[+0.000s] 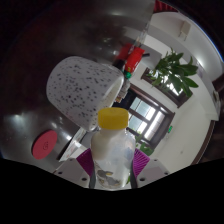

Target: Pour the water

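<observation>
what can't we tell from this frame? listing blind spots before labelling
- Bottle, gripper view: lower body is cut off by the view's edge, so the water level is unreadable.
- Claw: the bottle covers most of the magenta pads, so contact is unclear.
- White speckled object beyond the bottle: its inside is not visible, so I can't tell if it is a container or holds water.
- Red round object: too small to identify.

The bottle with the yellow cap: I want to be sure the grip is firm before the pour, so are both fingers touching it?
Touching. The gripper view shows the bottle filling the space between the pads, no gap either side.
</observation>
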`<act>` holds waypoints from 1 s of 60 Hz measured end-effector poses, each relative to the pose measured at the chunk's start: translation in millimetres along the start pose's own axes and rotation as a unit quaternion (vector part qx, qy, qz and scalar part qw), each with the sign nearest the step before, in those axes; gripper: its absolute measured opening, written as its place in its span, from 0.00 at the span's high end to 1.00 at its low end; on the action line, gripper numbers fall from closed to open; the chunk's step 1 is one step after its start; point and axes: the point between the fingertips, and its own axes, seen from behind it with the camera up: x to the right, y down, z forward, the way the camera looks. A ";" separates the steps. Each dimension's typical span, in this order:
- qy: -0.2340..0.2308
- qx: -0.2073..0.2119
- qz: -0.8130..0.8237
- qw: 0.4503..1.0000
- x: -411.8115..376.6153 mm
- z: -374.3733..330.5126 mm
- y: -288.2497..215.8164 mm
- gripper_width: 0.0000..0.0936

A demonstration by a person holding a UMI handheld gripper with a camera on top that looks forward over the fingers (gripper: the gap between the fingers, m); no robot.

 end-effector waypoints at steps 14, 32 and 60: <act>-0.035 -0.005 0.230 0.973 11.4 -8.0 30.3 0.49; -0.136 0.019 0.693 0.707 -6.3 -7.0 30.9 0.49; -0.170 0.042 0.842 0.510 -88.4 -0.8 3.4 0.48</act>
